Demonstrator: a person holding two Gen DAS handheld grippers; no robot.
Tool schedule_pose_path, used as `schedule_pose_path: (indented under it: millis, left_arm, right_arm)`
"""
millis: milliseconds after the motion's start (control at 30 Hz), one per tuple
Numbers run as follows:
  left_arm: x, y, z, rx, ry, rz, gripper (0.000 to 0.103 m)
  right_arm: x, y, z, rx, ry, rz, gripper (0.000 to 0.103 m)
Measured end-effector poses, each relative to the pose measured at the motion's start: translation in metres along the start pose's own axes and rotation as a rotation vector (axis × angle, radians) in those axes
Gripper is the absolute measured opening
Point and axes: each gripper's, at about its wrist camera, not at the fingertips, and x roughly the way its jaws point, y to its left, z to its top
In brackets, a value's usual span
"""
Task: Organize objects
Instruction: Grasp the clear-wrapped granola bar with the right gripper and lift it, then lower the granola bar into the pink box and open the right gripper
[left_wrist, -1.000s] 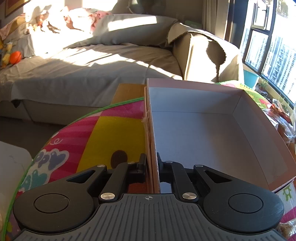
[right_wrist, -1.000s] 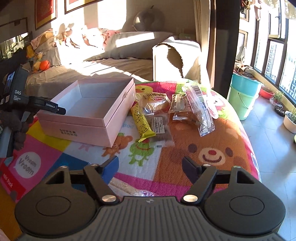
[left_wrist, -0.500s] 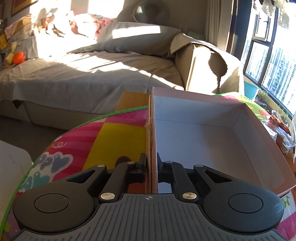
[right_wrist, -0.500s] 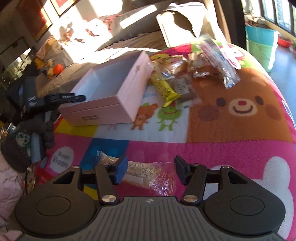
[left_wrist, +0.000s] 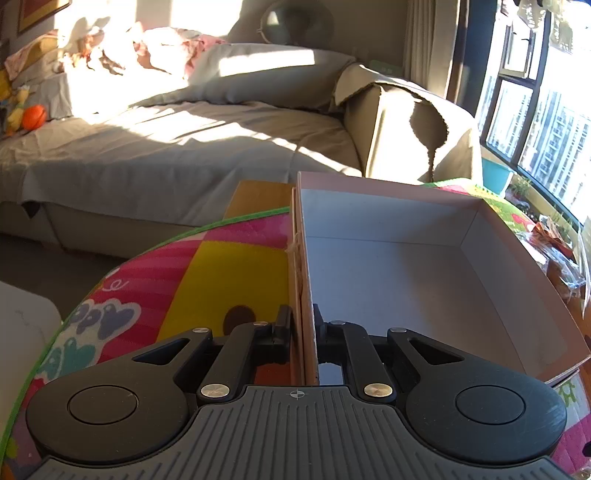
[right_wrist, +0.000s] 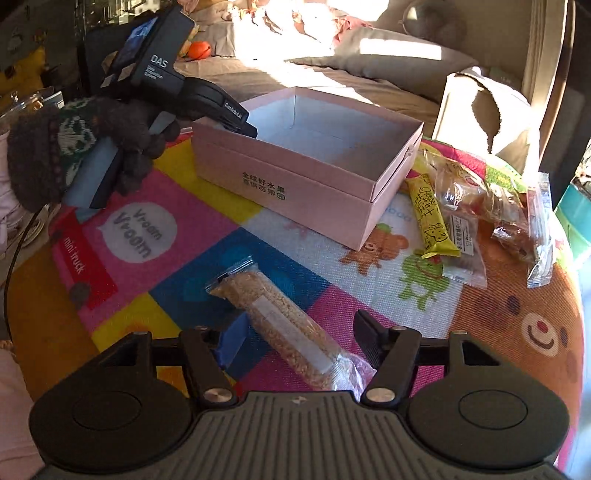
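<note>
Near the front edge of the table (right_wrist: 517, 325), a clear-wrapped grain bar (right_wrist: 280, 325) is lying between the right gripper's (right_wrist: 295, 334) fingers, which are opening again without touching it. That gripper has just dropped in over the bar, so pickup looks imminent. Farther back, the left gripper (left_wrist: 303, 326) is staying clenched on the pink box's (right_wrist: 295, 173) wall, steadying it beside the snack packets (right_wrist: 476, 206).
</note>
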Motion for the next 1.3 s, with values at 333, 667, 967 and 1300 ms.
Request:
schedule_pose_path:
  millis: [333, 667, 967, 1300]
  left_arm:
    - [-0.002, -0.005, -0.002, -0.009, -0.004, 0.005, 0.011]
    - [0.0, -0.003, -0.004, -0.013, -0.004, -0.016, 0.012]
    - [-0.002, 0.001, -0.005, -0.041, -0.002, -0.03, 0.013]
    - [-0.003, 0.002, -0.006, -0.065, -0.008, -0.026, 0.013]
  right_arm:
    - [-0.023, -0.009, 0.02, 0.083, -0.003, 0.027, 0.028]
    - [-0.044, -0.04, 0.139, 0.338, -0.238, 0.08, 0.028]
    - [0.05, -0.036, 0.2, 0.484, -0.18, 0.158, 0.031]
    - [-0.032, -0.105, 0.124, 0.449, -0.311, -0.137, 0.051]
